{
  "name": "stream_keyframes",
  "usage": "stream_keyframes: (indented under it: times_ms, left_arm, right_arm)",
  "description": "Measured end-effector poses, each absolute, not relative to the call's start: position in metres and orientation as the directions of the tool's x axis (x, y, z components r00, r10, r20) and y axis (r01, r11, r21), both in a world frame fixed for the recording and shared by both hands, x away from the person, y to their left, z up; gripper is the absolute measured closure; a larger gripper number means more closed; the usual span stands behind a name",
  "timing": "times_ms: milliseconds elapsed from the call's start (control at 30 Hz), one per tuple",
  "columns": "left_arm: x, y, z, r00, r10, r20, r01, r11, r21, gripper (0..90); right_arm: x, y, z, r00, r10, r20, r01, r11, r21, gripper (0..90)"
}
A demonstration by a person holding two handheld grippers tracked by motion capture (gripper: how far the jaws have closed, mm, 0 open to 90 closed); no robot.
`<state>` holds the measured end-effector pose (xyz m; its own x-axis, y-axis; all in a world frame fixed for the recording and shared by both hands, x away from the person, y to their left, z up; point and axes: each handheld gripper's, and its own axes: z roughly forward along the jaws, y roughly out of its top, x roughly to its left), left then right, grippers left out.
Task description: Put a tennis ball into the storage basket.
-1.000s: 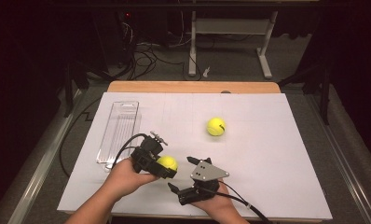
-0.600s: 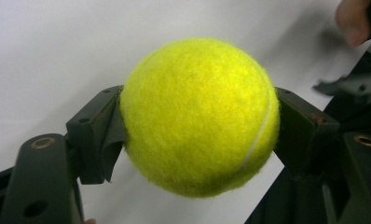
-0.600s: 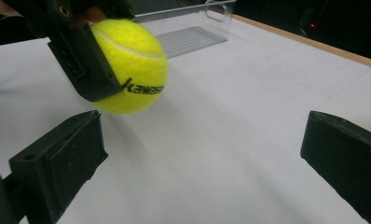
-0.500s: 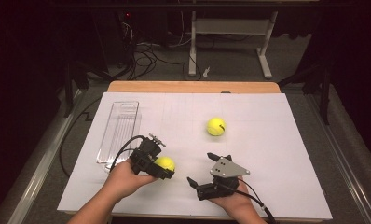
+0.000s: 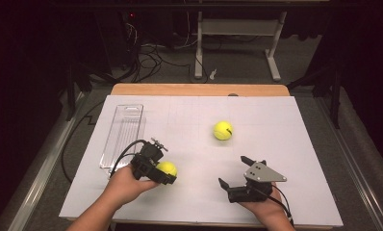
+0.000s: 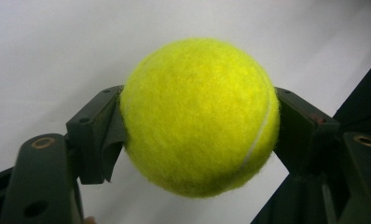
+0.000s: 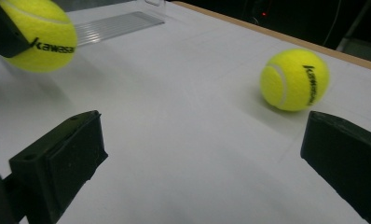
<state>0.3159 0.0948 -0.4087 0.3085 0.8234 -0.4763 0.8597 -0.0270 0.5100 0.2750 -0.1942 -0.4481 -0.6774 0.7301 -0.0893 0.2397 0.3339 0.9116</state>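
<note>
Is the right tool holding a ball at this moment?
No. In the right gripper view the right tool stands open over bare table, with the loose ball lying farther off, touching neither jaw.

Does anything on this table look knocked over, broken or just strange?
Nothing stands out. One fuzzy yellow tennis ball sits clamped in the left claw, another yellow tennis ball rests intact on the white table cover, and the clear plastic tray lies flat.

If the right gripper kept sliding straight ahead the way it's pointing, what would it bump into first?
Probably nothing soon. The right gripper is open, with bare white table ahead. The loose tennis ball sits right of its line, so it may just clip it; depth is unclear.
</note>
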Motion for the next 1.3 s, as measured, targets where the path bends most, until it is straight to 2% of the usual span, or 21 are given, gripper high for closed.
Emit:
stream_keyframes:
  times_ms: [633, 800, 1300]
  left_arm:
    - [0.319, 0.119, -0.41, 0.265, 0.846, -0.462, 0.869, -0.001, 0.496, 26.4]
    - [0.32, 0.122, -0.408, 0.261, 0.844, -0.469, 0.869, 0.006, 0.495, 26.4]
    - [0.325, 0.122, -0.39, 0.265, 0.851, -0.453, 0.876, -0.016, 0.483, 26.5]
  right_arm:
    - [0.27, -0.255, -0.455, -0.552, 0.834, -0.031, 0.27, 0.214, 0.939, 0.3]
    - [0.268, -0.26, -0.453, -0.54, 0.842, -0.012, 0.261, 0.18, 0.948, 0.3]
    - [0.266, -0.26, -0.453, -0.543, 0.84, -0.011, 0.255, 0.177, 0.951, 0.3]
